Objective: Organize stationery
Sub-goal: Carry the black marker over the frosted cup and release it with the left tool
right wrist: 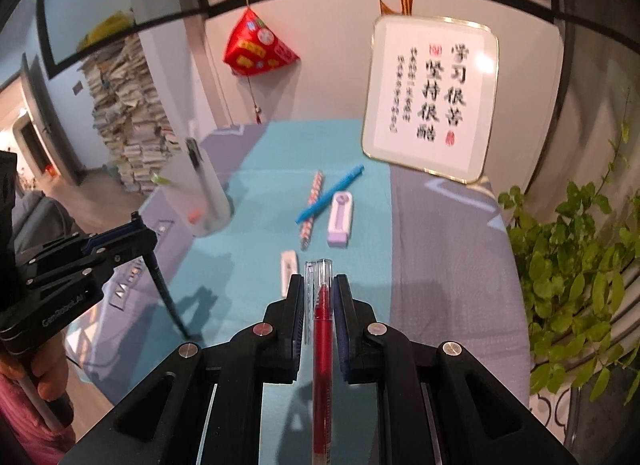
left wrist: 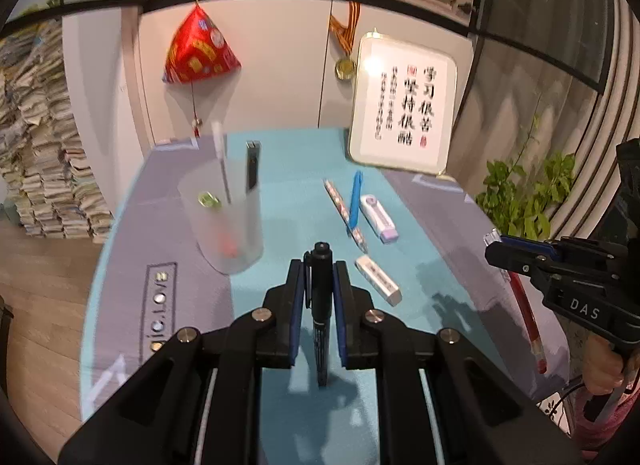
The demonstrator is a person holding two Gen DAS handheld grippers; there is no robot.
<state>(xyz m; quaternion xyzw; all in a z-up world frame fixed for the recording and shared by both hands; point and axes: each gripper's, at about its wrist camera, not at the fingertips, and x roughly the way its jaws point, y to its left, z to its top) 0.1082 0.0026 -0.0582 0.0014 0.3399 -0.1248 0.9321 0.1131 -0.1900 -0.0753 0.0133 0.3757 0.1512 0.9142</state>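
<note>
My left gripper (left wrist: pixel 319 265) is shut on a black marker (left wrist: pixel 321 293) and holds it above the teal table mat (left wrist: pixel 296 193). The right gripper (right wrist: pixel 319 281) is shut on a red pen with a clear cap (right wrist: pixel 322 329), also lifted off the mat. From the left wrist view the right gripper (left wrist: pixel 494 247) shows at the right edge with the red pen (left wrist: pixel 528 317) hanging below it. A frosted pen cup (left wrist: pixel 224 221) stands ahead to the left with pens inside. On the mat lie a blue pen (left wrist: pixel 355 197), a patterned pencil (left wrist: pixel 344 209), a white-and-purple correction tape (left wrist: pixel 379 219) and a white eraser (left wrist: pixel 378 280).
A framed calligraphy board (left wrist: pixel 404 105) leans at the back right of the table. A potted green plant (right wrist: pixel 576 277) stands off the right edge. A red pyramid ornament (left wrist: pixel 200 49) hangs on the cabinet behind. Stacked books (left wrist: pixel 44 153) rise from the floor at left.
</note>
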